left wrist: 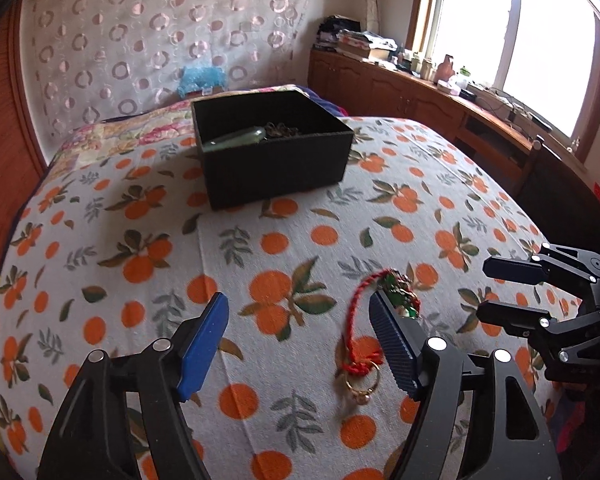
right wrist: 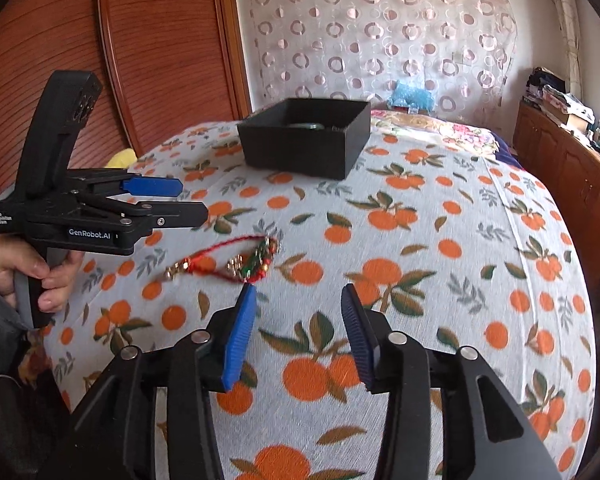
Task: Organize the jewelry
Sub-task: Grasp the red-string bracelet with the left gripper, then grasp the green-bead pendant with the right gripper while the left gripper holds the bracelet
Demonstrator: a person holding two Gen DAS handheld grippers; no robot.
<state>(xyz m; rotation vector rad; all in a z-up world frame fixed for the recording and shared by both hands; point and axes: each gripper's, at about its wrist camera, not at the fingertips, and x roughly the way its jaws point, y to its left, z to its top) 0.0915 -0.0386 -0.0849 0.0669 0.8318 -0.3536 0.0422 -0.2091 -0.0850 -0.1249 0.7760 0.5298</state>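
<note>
nearest the lens in the left wrist view we find our left gripper [left wrist: 298, 316], its two blue pads spread wide with nothing pressed between them. just beside its right-hand pad [left wrist: 392, 340], and partly hidden behind it, lies the red cord bracelet [left wrist: 364, 328], flat on the orange-print bedspread [left wrist: 140, 240]; we note a green and gold beaded cluster at its far end and a gold ring with small charms at its near end. whether that pad touches the cord we cannot tell. in the right wrist view our right gripper [right wrist: 298, 300] also stands with its pads apart and empty, the bracelet lying just beyond and to the left of its left pad [right wrist: 242, 332], not touching it. the same view shows the left gripper from the side, held by a hand [right wrist: 32, 276] in a grey sleeve, hovering above the bedspread to the left of the bracelet. farther back on the bed sits an open black box [left wrist: 274, 160], well apart from the bracelet; inside it we see a pale green bangle [left wrist: 240, 138] and a dark tangle of chain [left wrist: 282, 130]. behind the bed hangs a curtain with ring patterns [left wrist: 160, 40], and a wooden cabinet [left wrist: 400, 88] under the window carries assorted clutter.
</note>
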